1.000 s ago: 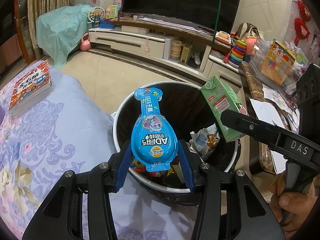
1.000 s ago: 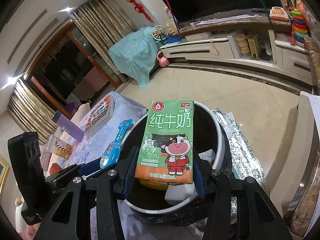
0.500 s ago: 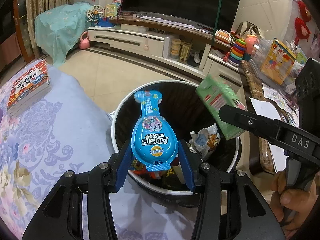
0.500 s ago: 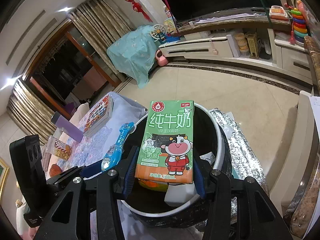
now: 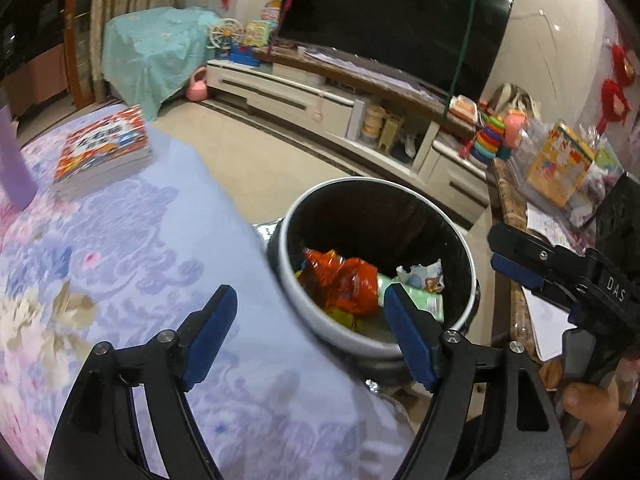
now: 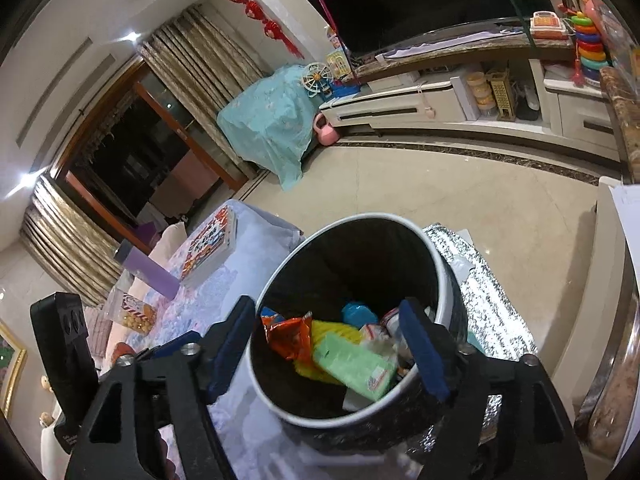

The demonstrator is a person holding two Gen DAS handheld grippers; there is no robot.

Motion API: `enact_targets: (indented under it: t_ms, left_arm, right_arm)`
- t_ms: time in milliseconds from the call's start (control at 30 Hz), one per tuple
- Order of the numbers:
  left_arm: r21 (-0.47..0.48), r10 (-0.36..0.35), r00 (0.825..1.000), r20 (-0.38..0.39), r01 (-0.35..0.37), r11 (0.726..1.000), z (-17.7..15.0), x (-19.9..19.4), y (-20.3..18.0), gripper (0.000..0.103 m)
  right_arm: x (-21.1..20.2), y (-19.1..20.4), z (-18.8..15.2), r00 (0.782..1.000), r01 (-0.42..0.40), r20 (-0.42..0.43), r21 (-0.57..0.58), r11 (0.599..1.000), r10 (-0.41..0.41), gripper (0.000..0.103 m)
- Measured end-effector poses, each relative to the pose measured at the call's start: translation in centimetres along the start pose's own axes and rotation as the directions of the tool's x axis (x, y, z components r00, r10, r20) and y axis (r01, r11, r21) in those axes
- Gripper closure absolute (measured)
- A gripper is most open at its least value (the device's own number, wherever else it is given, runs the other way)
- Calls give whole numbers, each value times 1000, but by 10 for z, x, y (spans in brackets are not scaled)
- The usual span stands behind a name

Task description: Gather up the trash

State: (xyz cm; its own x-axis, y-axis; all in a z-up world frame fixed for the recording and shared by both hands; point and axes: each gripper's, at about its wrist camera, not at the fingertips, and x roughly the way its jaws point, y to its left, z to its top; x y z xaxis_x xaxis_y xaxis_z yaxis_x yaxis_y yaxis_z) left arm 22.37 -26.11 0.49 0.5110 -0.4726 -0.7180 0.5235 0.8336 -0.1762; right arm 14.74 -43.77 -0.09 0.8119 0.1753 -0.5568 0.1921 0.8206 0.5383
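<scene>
The left gripper [image 5: 310, 330] and right gripper [image 6: 330, 346] are both spread wide with nothing held between the blue pads. The green milk carton [image 6: 354, 364] is seen lying inside the round black white-rimmed trash bin [image 6: 440, 280], beside a crumpled orange snack wrapper [image 5: 344, 280], at the edge of the floral-clothed table [image 5: 120, 248].

Book stack [image 5: 105, 148] on floral cloth [image 5: 120, 264] (purple bottle [image 6: 146, 267] nearby); television [image 5: 396, 26].
</scene>
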Motion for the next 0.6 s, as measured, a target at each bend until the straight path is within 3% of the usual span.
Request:
enact_targets:
  t_ms: [233, 300, 600]
  left_arm:
    - [-60, 5, 996, 84, 0, 998, -40, -45, 28, 19]
    - [-75, 35, 991, 126, -26, 997, -58, -63, 37, 12]
    - [-147, 136, 967, 214, -105, 984, -113, -121, 76, 9]
  right_arm:
    - [-19, 23, -27, 999, -5, 35, -9, 1000, 5, 10]
    - [-25, 32, -35, 999, -11, 47, -24, 1000, 12, 9]
    - [-41, 90, -90, 995, -35, 84, -150, 988, 48, 3]
